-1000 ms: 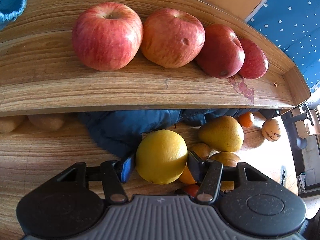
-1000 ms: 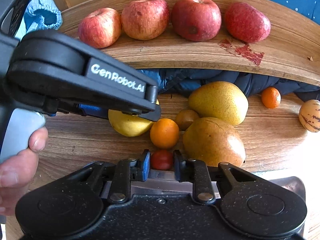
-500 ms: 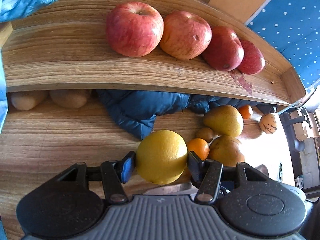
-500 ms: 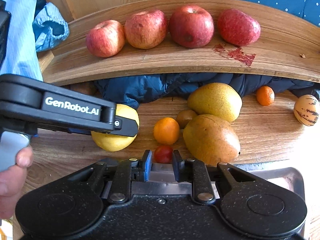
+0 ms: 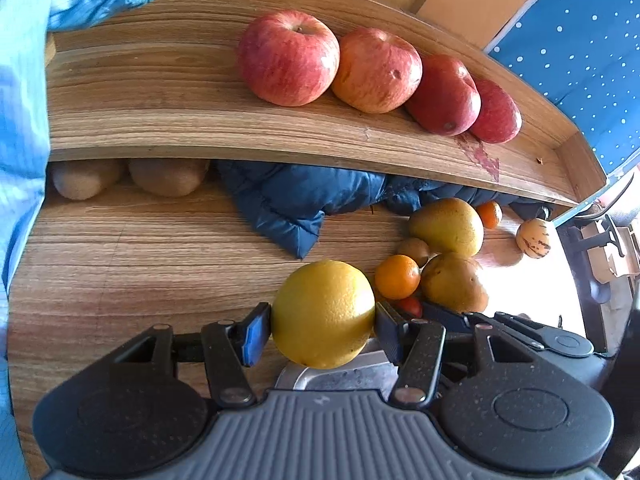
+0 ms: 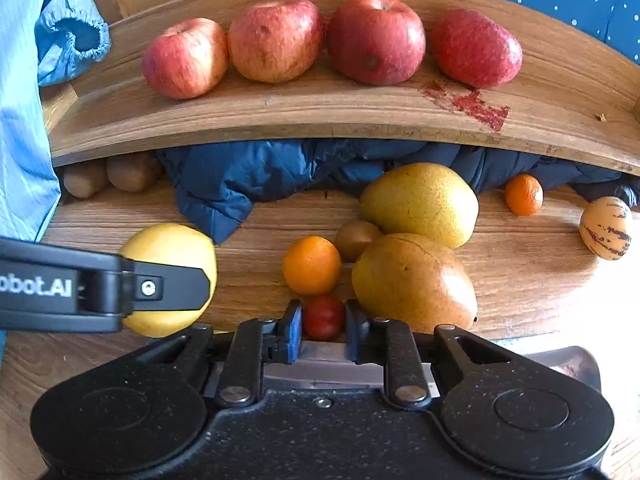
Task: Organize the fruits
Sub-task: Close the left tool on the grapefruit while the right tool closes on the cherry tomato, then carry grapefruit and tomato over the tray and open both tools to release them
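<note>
Wooden desk surface (image 6: pixel 520 280) with a straight grain fills the near ground, and a raised wooden shelf (image 6: pixel 320 108) curves across the far side. Under the shelf lies a crumpled dark blue padded cloth (image 6: pixel 240 184). At the far left edge hangs light blue fabric with an elastic cuff (image 6: pixel 76 40).

Four red apples (image 6: pixel 376 38) sit in a row on the shelf, side by side and nearly touching. A red stain (image 6: pixel 468 104) marks the shelf to the right of them.

On the desk, right of centre, two large yellow-brown pears (image 6: pixel 416 280) lie against each other, one nearer, one farther. A small brown kiwi (image 6: pixel 354 238) is tucked at their left, and an orange mandarin (image 6: pixel 312 264) rests just left of the near pear. Farther right, a second small mandarin (image 6: pixel 524 194) sits near the shelf's shadow, and a cream fruit with purple streaks (image 6: pixel 606 226) lies alone at the right edge. Two more brown kiwis (image 6: pixel 128 172) sit under the shelf at far left.

The left gripper (image 5: pixel 322 322) is clamped on a round yellow citrus fruit (image 5: pixel 322 312), one pad on each side, left of the fruit cluster; whether it is clear of the desk cannot be told.

The right gripper (image 6: pixel 324 320) has its pads closed against a small red cherry tomato (image 6: pixel 323 317), near the mandarin and the near pear.
</note>
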Demonstrator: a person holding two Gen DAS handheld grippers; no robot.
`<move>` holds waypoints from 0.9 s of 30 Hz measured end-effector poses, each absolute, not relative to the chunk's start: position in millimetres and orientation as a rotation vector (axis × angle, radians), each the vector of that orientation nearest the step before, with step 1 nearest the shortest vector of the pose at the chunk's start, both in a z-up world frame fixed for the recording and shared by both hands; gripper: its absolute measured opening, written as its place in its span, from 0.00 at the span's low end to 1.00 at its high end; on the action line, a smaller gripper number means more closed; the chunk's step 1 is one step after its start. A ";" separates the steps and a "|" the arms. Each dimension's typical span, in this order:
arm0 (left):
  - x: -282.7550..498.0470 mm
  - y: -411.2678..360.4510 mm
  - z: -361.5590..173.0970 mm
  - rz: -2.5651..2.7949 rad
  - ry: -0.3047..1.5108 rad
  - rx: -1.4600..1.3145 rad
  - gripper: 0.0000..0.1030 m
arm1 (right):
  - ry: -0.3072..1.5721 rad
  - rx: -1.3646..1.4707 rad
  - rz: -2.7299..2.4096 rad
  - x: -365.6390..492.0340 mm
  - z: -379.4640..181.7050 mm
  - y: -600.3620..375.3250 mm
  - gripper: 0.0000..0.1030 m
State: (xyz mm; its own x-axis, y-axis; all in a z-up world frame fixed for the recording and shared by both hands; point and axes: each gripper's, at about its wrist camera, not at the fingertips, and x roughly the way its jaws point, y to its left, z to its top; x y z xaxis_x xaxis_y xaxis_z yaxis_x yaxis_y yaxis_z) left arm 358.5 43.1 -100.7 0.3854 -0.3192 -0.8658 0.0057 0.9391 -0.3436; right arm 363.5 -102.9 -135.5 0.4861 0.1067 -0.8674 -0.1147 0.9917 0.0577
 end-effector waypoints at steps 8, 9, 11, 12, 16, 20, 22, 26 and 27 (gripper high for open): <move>351.4 47.4 -94.5 -0.212 1.147 -0.308 0.58 | 1.016 0.022 0.147 353.4 -124.6 -105.7 0.22; 350.6 47.5 -93.7 -0.214 1.146 -0.306 0.58 | 1.011 0.028 0.150 350.9 -122.0 -106.6 0.22; 348.8 47.5 -92.2 -0.221 1.143 -0.304 0.58 | 1.003 0.036 0.150 345.9 -117.3 -108.4 0.22; 348.3 47.1 -91.6 -0.224 1.142 -0.303 0.58 | 0.999 0.040 0.149 343.1 -115.1 -108.9 0.22; 345.3 45.2 -88.8 -0.245 1.140 -0.291 0.58 | 0.981 0.068 0.138 328.5 -105.8 -113.6 0.22; 340.4 41.3 -86.4 -0.273 1.141 -0.273 0.58 | 0.964 0.092 0.119 310.5 -97.4 -120.1 0.22; 337.3 38.8 -85.6 -0.289 1.144 -0.262 0.58 | 0.961 0.101 0.106 301.5 -93.3 -121.8 0.22; 330.7 30.7 -84.9 -0.329 1.153 -0.233 0.58 | 0.962 0.123 0.063 281.5 -83.5 -122.4 0.22; 329.1 28.4 -84.8 -0.340 1.155 -0.225 0.58 | 0.964 0.128 0.051 275.7 -81.4 -122.2 0.22</move>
State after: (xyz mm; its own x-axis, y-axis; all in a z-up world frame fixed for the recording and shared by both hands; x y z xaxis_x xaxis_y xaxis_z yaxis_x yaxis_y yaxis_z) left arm 329.1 28.4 -84.8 0.3609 -0.3760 -0.8534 0.1468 0.9266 -0.3462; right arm 275.7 -122.2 -81.4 0.5698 0.1009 -0.8156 0.0135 0.9912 0.1320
